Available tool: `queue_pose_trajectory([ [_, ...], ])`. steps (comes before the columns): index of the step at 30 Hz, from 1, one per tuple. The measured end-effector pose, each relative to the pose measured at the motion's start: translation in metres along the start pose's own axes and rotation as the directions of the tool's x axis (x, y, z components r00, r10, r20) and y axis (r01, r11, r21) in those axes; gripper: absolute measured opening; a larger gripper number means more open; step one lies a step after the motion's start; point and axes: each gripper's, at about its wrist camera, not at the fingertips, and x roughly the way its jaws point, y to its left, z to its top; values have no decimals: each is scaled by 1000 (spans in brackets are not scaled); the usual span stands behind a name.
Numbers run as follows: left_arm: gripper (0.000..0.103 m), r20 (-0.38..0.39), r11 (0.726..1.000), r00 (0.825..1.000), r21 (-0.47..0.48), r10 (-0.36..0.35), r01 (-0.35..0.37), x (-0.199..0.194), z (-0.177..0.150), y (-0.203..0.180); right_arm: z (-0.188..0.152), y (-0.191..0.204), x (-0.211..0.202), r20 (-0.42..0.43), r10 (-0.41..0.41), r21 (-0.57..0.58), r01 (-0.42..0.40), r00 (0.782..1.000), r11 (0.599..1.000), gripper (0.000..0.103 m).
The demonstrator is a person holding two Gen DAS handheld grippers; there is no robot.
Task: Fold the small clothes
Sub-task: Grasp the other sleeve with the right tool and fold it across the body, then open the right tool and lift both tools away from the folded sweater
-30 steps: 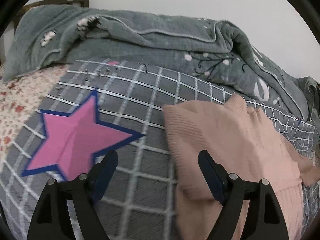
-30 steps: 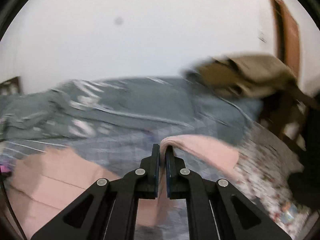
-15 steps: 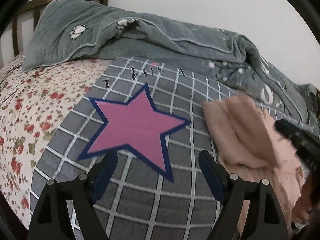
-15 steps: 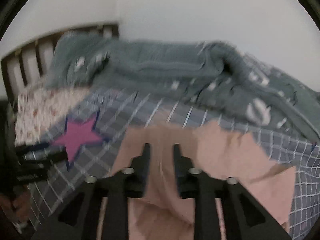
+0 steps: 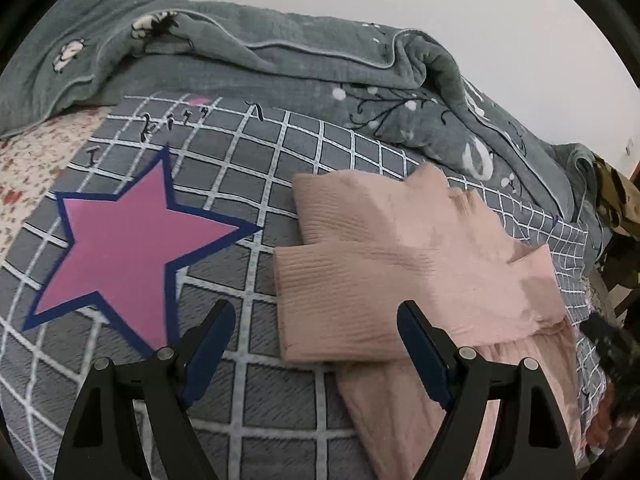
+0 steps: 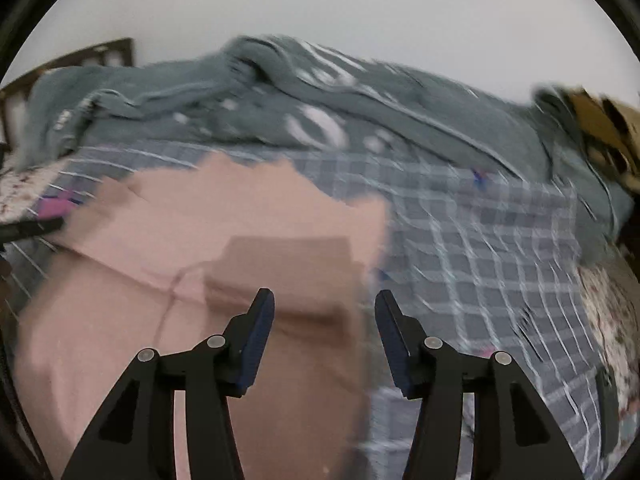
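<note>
A small pink ribbed garment [image 5: 416, 264] lies on the grey checked cover, with both sleeves folded across its body. My left gripper [image 5: 316, 336] is open and empty, just above the garment's left lower edge. In the blurred right wrist view the same pink garment [image 6: 192, 264] fills the left half. My right gripper [image 6: 324, 320] is open and empty over its right edge. The right gripper also shows as a dark blur in the left wrist view [image 5: 616, 344] at the far right.
A grey checked cover [image 5: 248, 160] with a pink star [image 5: 128, 248] spreads over the bed. A crumpled grey-green quilt [image 5: 280, 56] lies along the back by the white wall. A flowered sheet [image 5: 24, 160] shows at the left and a wooden headboard [image 6: 80, 56] beyond.
My right gripper carried a pink sleeve across the garment, then opened and let it go. The sleeve now lies folded on the body. My left gripper stayed open and shifted its view.
</note>
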Motion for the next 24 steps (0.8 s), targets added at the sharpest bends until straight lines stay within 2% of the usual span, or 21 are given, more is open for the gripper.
queue_pose_trajectory([
  [4, 82, 4, 1000, 1000, -31, 4, -4, 8, 2, 4, -10, -24, 22, -53, 8, 46, -6, 999, 999, 52],
  [7, 82, 8, 999, 1000, -45, -5, 5, 9, 6, 7, -6, -17, 40, -56, 51, 36, -49, 997, 998, 51],
  [9, 82, 21, 999, 1000, -50, 3, -2, 7, 8, 8, -3, -11, 55, -77, 42, 23, -41, 996, 999, 51],
  [11, 82, 25, 999, 1000, -50, 11, -10, 7, 10, 8, -2, -10, 70, -112, 29, 44, -24, 993, 999, 40],
  [12, 82, 23, 999, 1000, -48, 16, -15, 7, 11, 8, -2, -15, 70, -103, 36, 75, -28, 994, 997, 27],
  [13, 82, 21, 999, 1000, -45, 16, -15, 7, 11, 8, -1, -21, 67, -83, 50, 114, -40, 995, 993, 25],
  [14, 82, 19, 999, 1000, -41, 15, -14, 8, 11, 8, -4, -35, 59, -36, 73, 183, -65, 997, 981, 26],
  [16, 82, 8, 1000, 1000, -28, 5, -5, 10, 10, 5, -14, -56, 50, -7, 55, 278, -51, 998, 959, 42],
  [18, 82, -10, 1000, 1000, -12, -7, 7, 14, 10, 1, -22, -64, 53, -41, 27, 293, -14, 999, 956, 43],
  [20, 82, -14, 1000, 1000, 2, -21, 21, 17, 9, -4, -27, -65, 54, -68, 43, 289, -21, 997, 957, 43],
  [24, 80, -9, 998, 999, 40, -37, 37, 18, 9, -17, -26, -61, 28, -33, -8, 221, 16, 999, 975, 43],
])
